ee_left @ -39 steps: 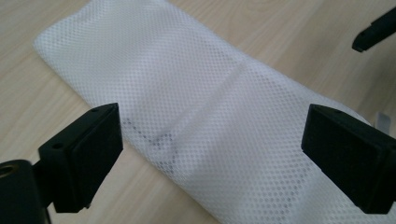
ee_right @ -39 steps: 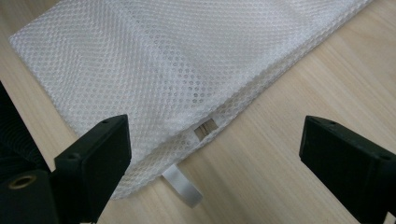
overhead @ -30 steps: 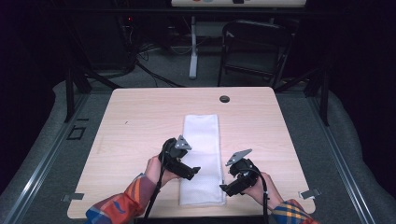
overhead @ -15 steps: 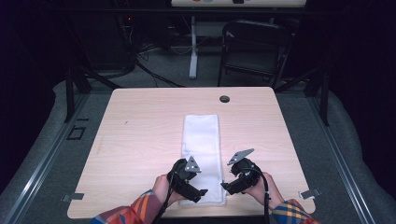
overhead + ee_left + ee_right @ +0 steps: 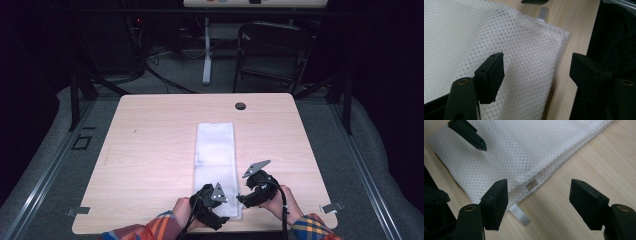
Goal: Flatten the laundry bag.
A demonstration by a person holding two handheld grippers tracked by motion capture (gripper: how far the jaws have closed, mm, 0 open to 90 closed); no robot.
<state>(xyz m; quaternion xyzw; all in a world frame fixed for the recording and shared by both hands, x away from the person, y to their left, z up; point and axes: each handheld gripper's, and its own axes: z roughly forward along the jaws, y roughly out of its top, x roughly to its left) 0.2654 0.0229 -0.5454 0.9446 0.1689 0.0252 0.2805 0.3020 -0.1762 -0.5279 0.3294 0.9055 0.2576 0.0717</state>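
Observation:
A folded white mesh cloth (image 5: 215,150) lies lengthwise in the middle of the wooden table (image 5: 150,150). My left gripper (image 5: 225,207) is at the cloth's near end, low over the table's front edge. In the left gripper view its jaws have just been closing and stand open (image 5: 537,60), one over the mesh cloth (image 5: 486,32), the other past its corner. My right gripper (image 5: 246,199) is at the near right corner. Its jaws, also just closing, stand open (image 5: 539,187) astride the cloth's (image 5: 524,152) edge, near a small tag (image 5: 531,185) and a white ribbon loop (image 5: 520,215).
A dark round hole (image 5: 240,105) sits near the table's far edge. Metal clips (image 5: 331,207) mark the front corners. A folding chair (image 5: 270,50) and cables stand on the floor behind the table. The table's front edge runs right beside both grippers.
My left gripper has moved from the cloth's left side toward me and to the right, down to the cloth's near end. The right gripper has stayed where it was.

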